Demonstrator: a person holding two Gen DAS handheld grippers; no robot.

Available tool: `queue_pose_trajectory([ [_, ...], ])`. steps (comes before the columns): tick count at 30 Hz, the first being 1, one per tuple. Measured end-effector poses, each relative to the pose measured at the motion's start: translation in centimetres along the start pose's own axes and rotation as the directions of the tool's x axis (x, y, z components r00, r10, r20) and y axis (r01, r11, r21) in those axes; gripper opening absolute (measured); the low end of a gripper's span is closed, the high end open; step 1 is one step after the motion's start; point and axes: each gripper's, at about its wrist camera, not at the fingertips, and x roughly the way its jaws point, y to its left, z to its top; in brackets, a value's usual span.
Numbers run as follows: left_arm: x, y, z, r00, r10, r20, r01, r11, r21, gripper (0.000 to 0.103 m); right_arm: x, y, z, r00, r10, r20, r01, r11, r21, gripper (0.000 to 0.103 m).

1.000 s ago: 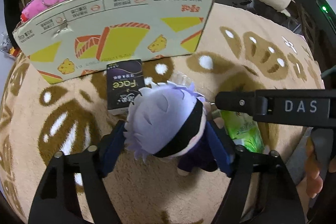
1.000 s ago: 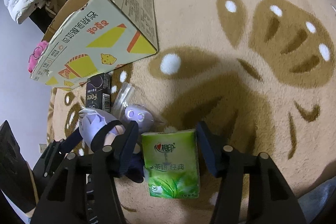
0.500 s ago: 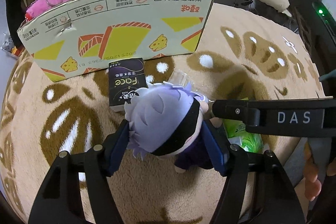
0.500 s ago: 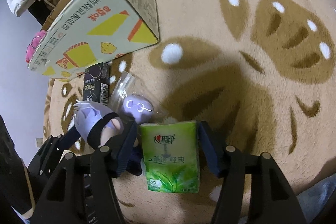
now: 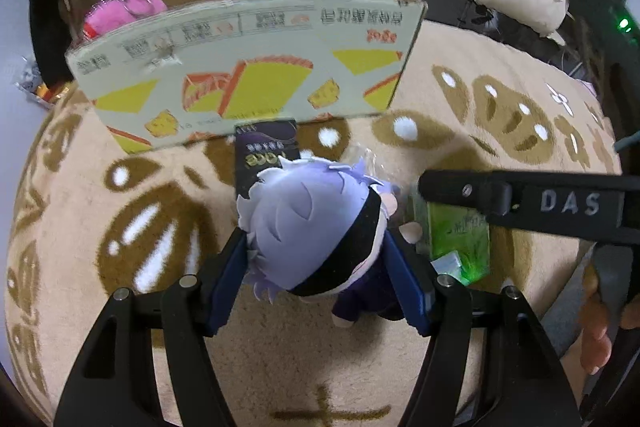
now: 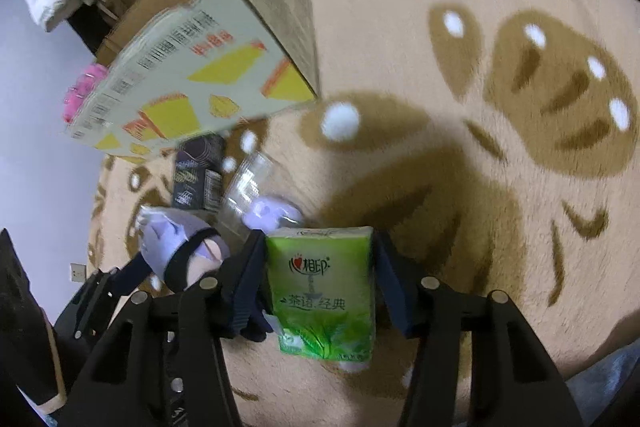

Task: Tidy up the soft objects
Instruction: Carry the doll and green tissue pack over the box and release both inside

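Plush doll (image 5: 316, 227), lavender hair w/ black blindfold, sits between the left gripper (image 5: 320, 283) pads, which have just been closing and now press its sides; it's over the rug (image 5: 120, 227) centre. Right gripper (image 6: 320, 283) has just been closing too, pads against the green tissue pack (image 6: 320, 287), long axis running along the fingers. Cardboard box (image 5: 248, 67) lies straight ahead of both, toward the rug's far edge, open top facing up; left hand looks nearer it. Black tissue pack (image 5: 260, 155) lies between doll and box.
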Motion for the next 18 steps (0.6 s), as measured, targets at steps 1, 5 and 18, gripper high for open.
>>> queue_pose_trajectory([
  [1, -0.4, 0.0, 0.1, 1.0, 0.006, 0.016, -0.006, 1.0, -0.001, 0.066, -0.7, 0.4, 0.1, 0.999, 0.0, 0.038, 0.001, 1.0, -0.021, 0.057],
  [5, -1.9, 0.2, 0.2, 0.997, 0.029, 0.074, -0.029, 1.0, -0.006, 0.066, -3.0, 1.9, 0.2, 0.985, 0.023, 0.172, -0.007, 0.996, -0.093, 0.057],
  [18, -6.1, 1.7, 0.9, 0.952, 0.174, 0.252, -0.159, 0.984, -0.077, 0.067, -9.4, 5.0, 0.0, 0.855, 0.108, 0.508, 0.005, 0.976, -0.216, 0.057],
])
